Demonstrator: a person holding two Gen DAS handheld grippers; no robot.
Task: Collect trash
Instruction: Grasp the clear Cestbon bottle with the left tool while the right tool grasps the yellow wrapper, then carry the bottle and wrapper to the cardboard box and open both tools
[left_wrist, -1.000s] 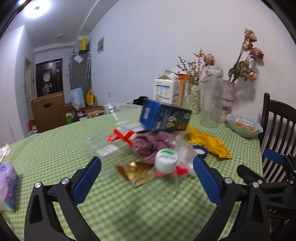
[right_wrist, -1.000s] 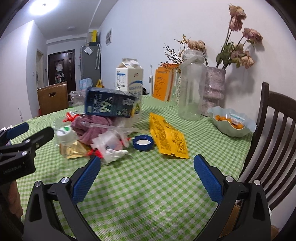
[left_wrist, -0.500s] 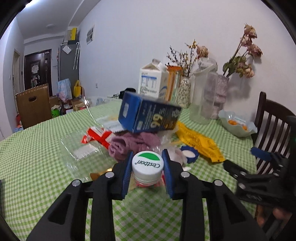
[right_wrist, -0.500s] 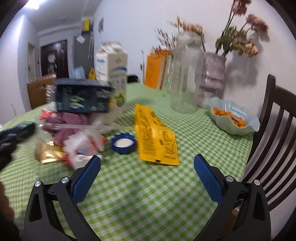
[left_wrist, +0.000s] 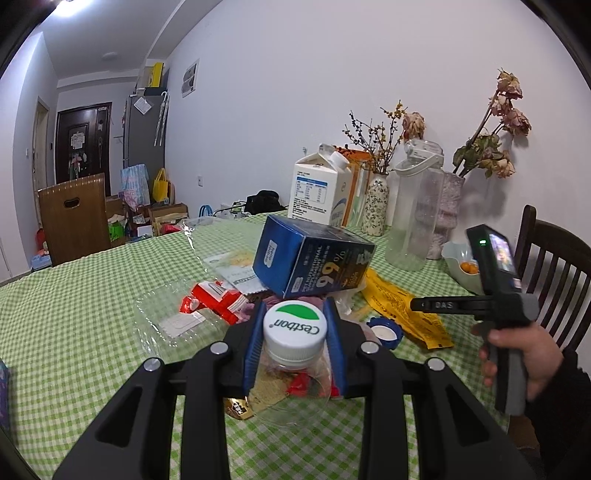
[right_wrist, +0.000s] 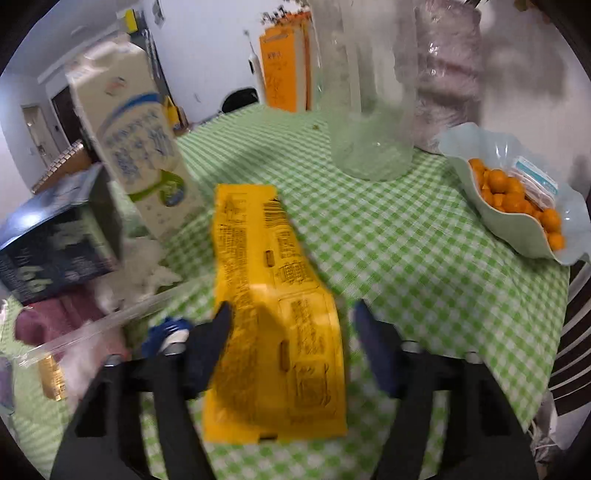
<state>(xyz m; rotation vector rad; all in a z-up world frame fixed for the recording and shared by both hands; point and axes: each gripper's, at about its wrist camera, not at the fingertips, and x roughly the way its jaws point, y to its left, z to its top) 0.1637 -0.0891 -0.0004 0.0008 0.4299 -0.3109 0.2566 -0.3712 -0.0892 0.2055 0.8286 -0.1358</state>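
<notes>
My left gripper (left_wrist: 295, 321) is shut on the neck of a clear plastic bottle (left_wrist: 295, 332) with a white and green cap, just above the trash pile. Behind it lie a blue box (left_wrist: 314, 266), a red wrapper (left_wrist: 214, 299), a gold wrapper (left_wrist: 236, 406) and a blue cap (left_wrist: 386, 332). My right gripper (right_wrist: 291, 328) points down over a yellow packet (right_wrist: 269, 295) lying flat on the checked cloth. Its jaws are closing with the packet between them, and the right finger stands clear of it. A hand (left_wrist: 517, 347) holds that gripper's handle.
A milk carton (right_wrist: 136, 147) and the blue box (right_wrist: 55, 240) stand left of the packet. A clear jug (right_wrist: 369, 92), vases and a pale bowl (right_wrist: 480, 206) of small oranges stand at the back right. A dark chair (left_wrist: 554, 266) is at the table's right edge.
My left gripper closed on the bottle's neck and shifted slightly. My right gripper swung forward and down over the yellow packet, and its jaws have narrowed.
</notes>
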